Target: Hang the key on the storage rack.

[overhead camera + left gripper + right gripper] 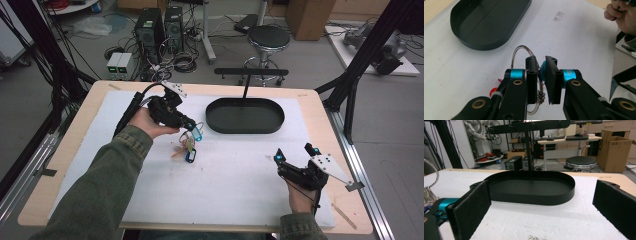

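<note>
White foam-covered table (240, 180): left gripper (541, 71) is clamped on the big wire key ring (520, 50), right gripper (295, 155) gapes idle, so I'd lift slow toward the black oval tray's (245, 116) crossbar.

- A lab or workshop.
- Computer towers (159, 26) and tangled cables (182, 62) on the floor.
- Cardboard boxes (614, 149), a stool (268, 39), black frame struts (365, 47) around the desk (320, 107).
</note>
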A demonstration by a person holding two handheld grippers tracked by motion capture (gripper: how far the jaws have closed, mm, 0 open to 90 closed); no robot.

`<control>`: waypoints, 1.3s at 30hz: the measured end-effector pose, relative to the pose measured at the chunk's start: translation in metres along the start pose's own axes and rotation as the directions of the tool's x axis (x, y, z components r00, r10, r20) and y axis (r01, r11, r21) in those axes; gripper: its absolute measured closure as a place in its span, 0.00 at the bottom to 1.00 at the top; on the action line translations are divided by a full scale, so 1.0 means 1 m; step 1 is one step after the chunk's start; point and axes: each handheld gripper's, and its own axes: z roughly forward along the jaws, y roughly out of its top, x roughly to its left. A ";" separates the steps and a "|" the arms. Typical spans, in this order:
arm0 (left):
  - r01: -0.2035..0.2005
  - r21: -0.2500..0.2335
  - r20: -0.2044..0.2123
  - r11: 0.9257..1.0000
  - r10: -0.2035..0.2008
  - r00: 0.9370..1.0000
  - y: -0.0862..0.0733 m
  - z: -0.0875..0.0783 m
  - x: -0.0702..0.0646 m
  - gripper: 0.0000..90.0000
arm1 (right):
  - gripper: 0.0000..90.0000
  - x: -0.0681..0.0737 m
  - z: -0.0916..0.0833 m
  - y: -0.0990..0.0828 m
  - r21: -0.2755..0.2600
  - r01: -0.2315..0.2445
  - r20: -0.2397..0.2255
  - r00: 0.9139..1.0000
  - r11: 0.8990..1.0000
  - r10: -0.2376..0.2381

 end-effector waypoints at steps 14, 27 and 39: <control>-0.034 -0.001 -0.008 0.999 0.034 0.999 0.038 0.000 0.003 0.89 | 0.01 -0.002 0.000 0.000 -0.005 -0.005 -0.002 1.000 1.000 0.005; -0.073 -0.009 0.014 0.997 0.073 0.997 0.068 0.000 0.004 0.89 | 0.01 -0.003 -0.001 -0.001 -0.003 -0.015 -0.006 1.000 1.000 0.015; -0.061 -0.019 0.042 0.998 0.062 0.997 0.093 -0.001 0.015 0.89 | 0.01 -0.004 -0.003 -0.001 -0.003 -0.024 -0.008 1.000 1.000 0.024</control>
